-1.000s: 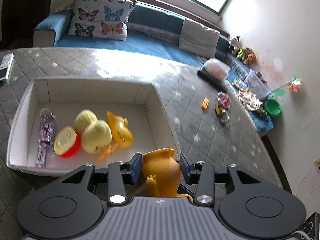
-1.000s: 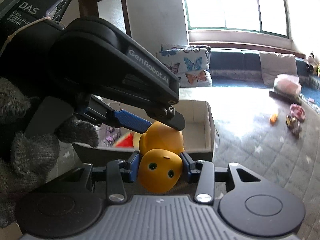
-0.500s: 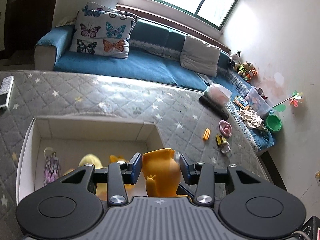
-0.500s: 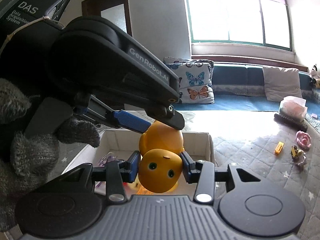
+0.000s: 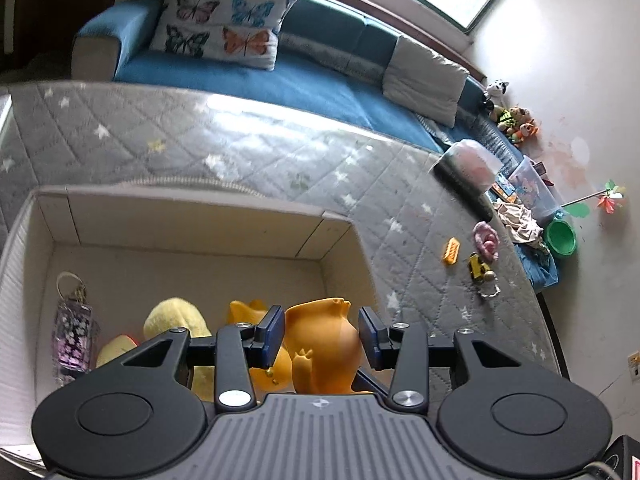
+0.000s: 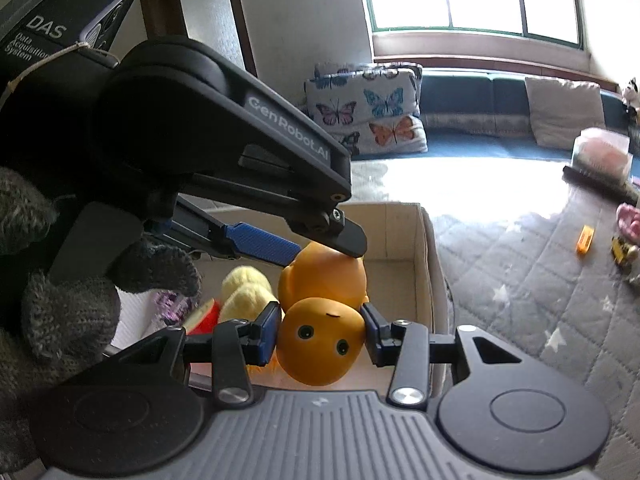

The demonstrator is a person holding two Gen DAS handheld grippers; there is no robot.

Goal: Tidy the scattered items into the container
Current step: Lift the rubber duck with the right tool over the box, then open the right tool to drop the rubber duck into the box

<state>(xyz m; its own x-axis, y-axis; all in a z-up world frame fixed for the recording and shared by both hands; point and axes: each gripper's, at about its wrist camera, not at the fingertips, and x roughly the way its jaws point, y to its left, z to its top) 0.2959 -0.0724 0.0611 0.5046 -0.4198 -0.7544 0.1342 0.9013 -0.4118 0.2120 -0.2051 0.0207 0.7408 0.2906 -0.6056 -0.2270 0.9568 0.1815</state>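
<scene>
1. We hold one orange rubber duck toy (image 5: 322, 344) between both tools. Our left gripper (image 5: 322, 334) clamps its blue pads on the body; our right gripper (image 6: 320, 334) clamps on the round head with the two black eyes.

2. In the right wrist view the left gripper (image 6: 316, 246) reaches in from ten o'clock, and a hand in a grey knitted glove (image 6: 68, 304) grips its handle at nine o'clock.

3. The duck hangs over the near right part of the white rectangular cardboard box (image 5: 192, 220), above its floor. We cannot tell whether it touches anything beneath.

4. Inside the box, at nine o'clock from the duck, lie a pale yellow plush toy (image 5: 172, 316), a second orange duck (image 5: 246, 308) just beside it, and a red-and-yellow round toy (image 6: 202, 316) near them. A purple glittery pouch with a ring handle (image 5: 72, 332) lies along the left wall.

5. The box sits on a grey quilted mat with white stars (image 5: 240, 140).

6. On the mat at three o'clock from the box, well apart from it, lie a small orange block (image 5: 451, 251), a pink crumpled toy (image 5: 486, 238) and a yellow toy truck (image 5: 478, 267).

7. At twelve o'clock, beyond the mat, stands a blue sofa (image 5: 240, 68) with a butterfly-print cushion (image 5: 224, 20).
</scene>
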